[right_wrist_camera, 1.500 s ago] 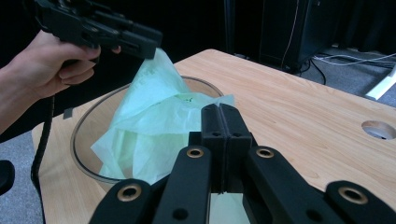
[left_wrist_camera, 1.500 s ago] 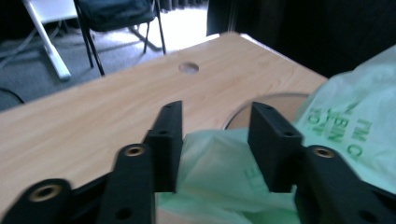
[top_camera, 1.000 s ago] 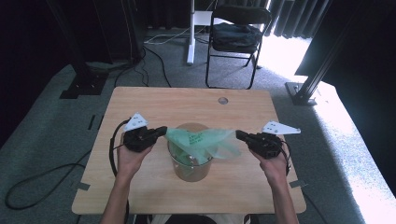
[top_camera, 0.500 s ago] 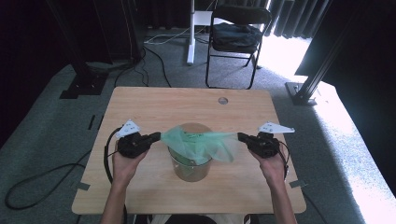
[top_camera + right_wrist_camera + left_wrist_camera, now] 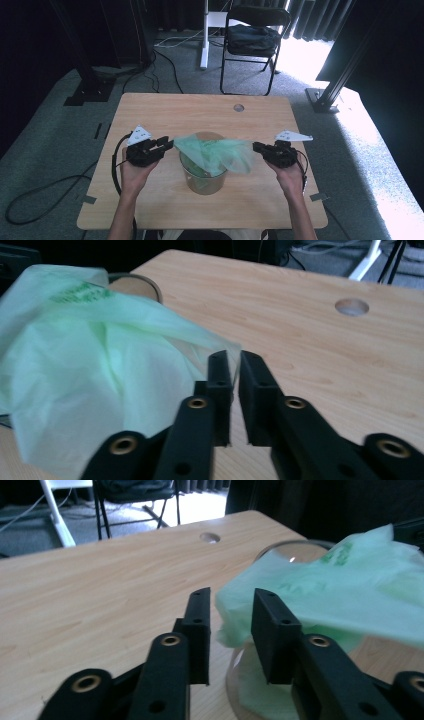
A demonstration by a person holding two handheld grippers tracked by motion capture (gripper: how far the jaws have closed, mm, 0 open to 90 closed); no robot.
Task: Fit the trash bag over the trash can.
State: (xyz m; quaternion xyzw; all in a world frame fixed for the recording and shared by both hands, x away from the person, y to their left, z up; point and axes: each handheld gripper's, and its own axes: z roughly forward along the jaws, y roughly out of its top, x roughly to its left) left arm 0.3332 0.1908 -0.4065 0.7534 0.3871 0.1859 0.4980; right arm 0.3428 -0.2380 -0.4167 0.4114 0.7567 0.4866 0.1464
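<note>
green bag over bucket

- The upper rim and inside of the round container are covered in the high view by the green plastic bag draped over it.
- The green print on the bag is too blurred to be read in the left gripper view.
- The bag's lower edge is cut off by the bottom of the right gripper view.
- Whether the bag's corner is touched by the jaws of the right gripper cannot be told.
- The chair beyond the table is cut off by the top edge of the high view.
</note>
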